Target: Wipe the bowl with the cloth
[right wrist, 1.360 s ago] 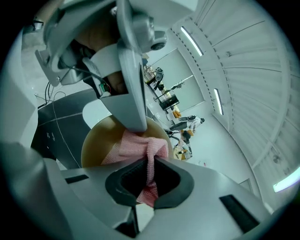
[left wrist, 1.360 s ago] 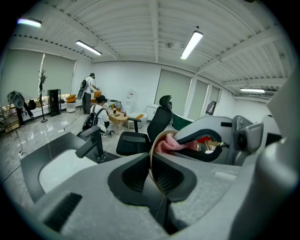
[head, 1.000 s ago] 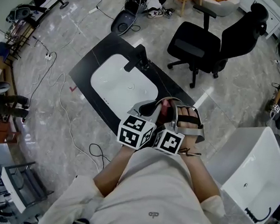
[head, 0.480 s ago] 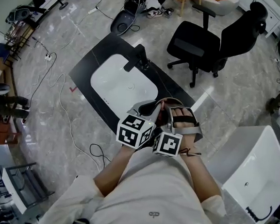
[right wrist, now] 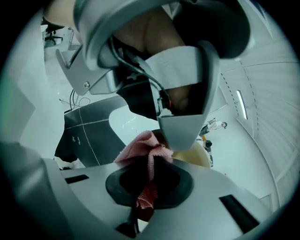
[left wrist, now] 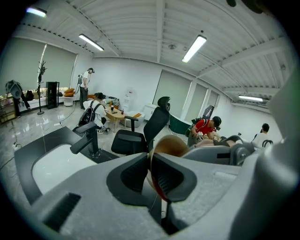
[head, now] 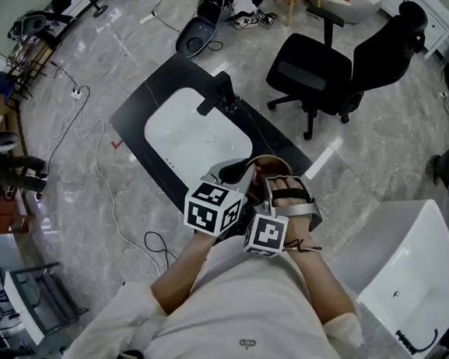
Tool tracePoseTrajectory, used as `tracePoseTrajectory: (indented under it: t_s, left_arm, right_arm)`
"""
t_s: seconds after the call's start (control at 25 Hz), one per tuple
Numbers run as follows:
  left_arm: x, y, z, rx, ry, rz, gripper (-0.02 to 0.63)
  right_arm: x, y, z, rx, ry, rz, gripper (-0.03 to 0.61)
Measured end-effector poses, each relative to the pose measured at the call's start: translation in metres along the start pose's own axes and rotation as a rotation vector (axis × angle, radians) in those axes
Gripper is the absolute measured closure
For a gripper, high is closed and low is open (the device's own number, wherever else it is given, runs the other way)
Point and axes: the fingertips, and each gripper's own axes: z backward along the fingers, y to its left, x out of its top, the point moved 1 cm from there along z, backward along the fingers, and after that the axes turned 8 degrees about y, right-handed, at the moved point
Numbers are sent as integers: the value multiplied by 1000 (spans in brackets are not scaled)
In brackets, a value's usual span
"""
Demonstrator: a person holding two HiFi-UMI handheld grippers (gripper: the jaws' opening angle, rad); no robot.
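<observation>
You're holding the left gripper (left wrist: 151, 171) with its jaws pinched narrow on the rim of the bowl (left wrist: 171, 146), one pad sitting on the tan outside wall and the other pressing on the red inside. The bowl is hanging in the air close in front of your chest, over the near end of the black counter (head: 149, 102), just beside the white sink (head: 189, 133) and resting on neither. Your right gripper (right wrist: 149, 183) is squeezing the pink cloth (right wrist: 139, 149), jaws nearly closed on it, with a folded bunch sticking out past the tips and a darker scrap trailing back into the gap. In the right gripper view the cloth is sitting right beside the bowl's tan wall, can't tell if it's touching, and the left gripper's grey body is looming just above it. In the head view the left marker cube (head: 213, 207) and right marker cube (head: 265, 233) are sitting side by side, almost touching, and both grippers are meeting at the bowl. The black faucet (head: 216, 96) is standing at the far side of the sink, well apart from the bowl. A black office chair (head: 328, 67) is standing on the marble floor (head: 75, 185) beyond the counter, and a white tub (head: 412, 269) is lying off to your right. A person in a red top (left wrist: 205, 127) is sitting beyond the chair in the left gripper view
</observation>
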Motion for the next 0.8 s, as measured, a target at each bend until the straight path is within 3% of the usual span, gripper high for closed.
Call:
tracePoseTrajectory:
  t_s: [0.28,0.56,0.8]
  left_arm:
    - [-5,3,1,1,4,20,581]
    - [-7,0,1,-5,15,9,581]
    - [-6,-5,-1,-18,16,5,583]
  right_arm:
    - [-21,-8,-4,-55,103,10,561]
    - [-26,-15,-4,-91,124,-20,561]
    - [-30,-43,-2,-201,128,-50,561]
